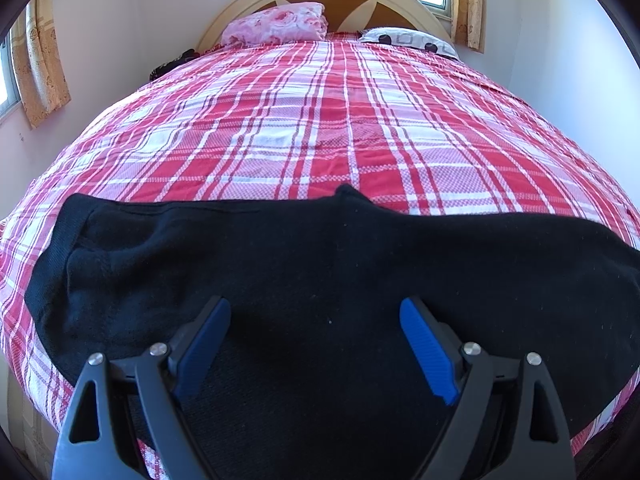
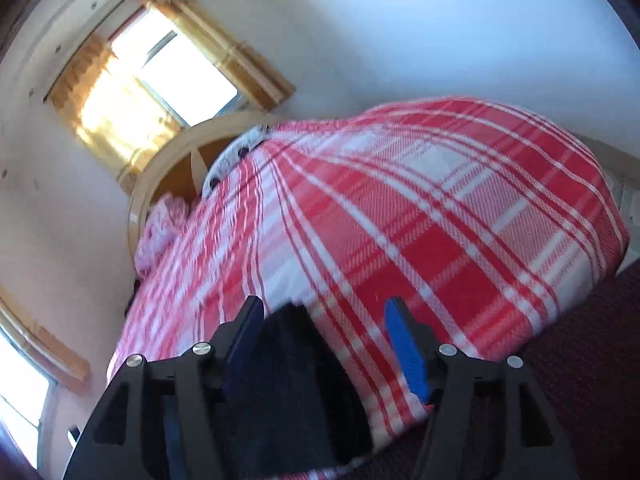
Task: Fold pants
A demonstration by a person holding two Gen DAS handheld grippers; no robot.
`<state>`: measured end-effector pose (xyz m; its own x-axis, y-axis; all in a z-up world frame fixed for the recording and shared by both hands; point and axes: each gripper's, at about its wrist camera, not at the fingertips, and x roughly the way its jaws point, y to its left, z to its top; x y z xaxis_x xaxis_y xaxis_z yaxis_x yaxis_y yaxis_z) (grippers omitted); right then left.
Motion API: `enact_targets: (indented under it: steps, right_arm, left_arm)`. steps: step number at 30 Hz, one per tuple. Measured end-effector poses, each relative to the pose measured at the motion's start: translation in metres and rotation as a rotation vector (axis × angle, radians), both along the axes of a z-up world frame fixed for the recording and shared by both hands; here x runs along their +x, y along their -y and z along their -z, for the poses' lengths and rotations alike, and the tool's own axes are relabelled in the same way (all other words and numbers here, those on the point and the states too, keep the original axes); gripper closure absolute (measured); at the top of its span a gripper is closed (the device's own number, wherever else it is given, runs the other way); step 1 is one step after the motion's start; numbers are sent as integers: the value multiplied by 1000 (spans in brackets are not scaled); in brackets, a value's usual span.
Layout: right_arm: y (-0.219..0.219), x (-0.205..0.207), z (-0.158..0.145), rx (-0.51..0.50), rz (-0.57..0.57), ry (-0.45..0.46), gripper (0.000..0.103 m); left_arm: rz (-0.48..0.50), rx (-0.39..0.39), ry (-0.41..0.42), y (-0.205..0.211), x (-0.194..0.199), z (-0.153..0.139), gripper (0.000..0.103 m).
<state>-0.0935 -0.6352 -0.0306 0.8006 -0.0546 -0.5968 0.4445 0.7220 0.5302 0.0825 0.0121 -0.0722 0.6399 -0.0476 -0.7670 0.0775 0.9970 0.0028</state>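
Black pants (image 1: pixel 320 280), lying crosswise on the plaid bed (image 1: pixel 320 120): directly under and ahead of the spread, empty left gripper (image 1: pixel 316 308), long axis left-to-right; one end between the right gripper's (image 2: pixel 320 308) parted jaws, not pinched; pillows (image 1: pixel 276 24) farthest, at the headboard.

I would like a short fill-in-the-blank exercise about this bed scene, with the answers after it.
1. The pants lying on the bed are ____ in colour.
2. The bed sheet has a red and white ____ pattern.
3. The left tongs stand ____ above the pants.
4. The pink floral pillow lies against the ____.

Answers: black; plaid; open; headboard
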Motion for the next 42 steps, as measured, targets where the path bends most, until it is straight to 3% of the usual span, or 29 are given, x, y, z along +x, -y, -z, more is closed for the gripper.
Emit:
enact_targets:
  steps: [3,6,9,10,12,14,19,23,27,33,38,42]
  right_arm:
    - [-23,3,22,-9,-96,-100,38]
    - [-47,8,22,-151,-115,-152,37]
    - [-61,16,19,-188,-180,-207,39]
    - [-65,17,18,-195,-206,-217,42]
    - [-68,18,17,-198,-222,-235,69]
    - [-58,12,20,-59,-218,-168,87]
    - [-55,-3,25,62,-132,-75,88]
    - [-69,-10,0,108,-86,76,88]
    - [-118,6,-44,33,-197,130,88]
    - [-216,40,-91,-37,-420,178,88]
    - [-322,77,-95,-72,-672,155,88]
    - [-399,102,-70,-133,-795,92,88]
  left_arm:
    - [5,5,2,0,1,0,13]
    - [3,1,1,0,1,0,13]
    - [1,-4,1,-1,0,0,13]
    - [-1,-6,0,-1,0,0,13]
    - [-4,-8,0,0,0,0,13]
    - [1,-5,1,-1,0,-1,13]
    - [11,-14,7,-2,-3,-4,14]
    - [47,31,54,2,-12,-14,14]
    - [82,57,72,5,-17,-18,14]
    - [113,16,90,-4,-24,-29,14]
    - [76,-23,109,-28,-25,-37,14]
    - [34,-42,114,-53,-28,-40,14]
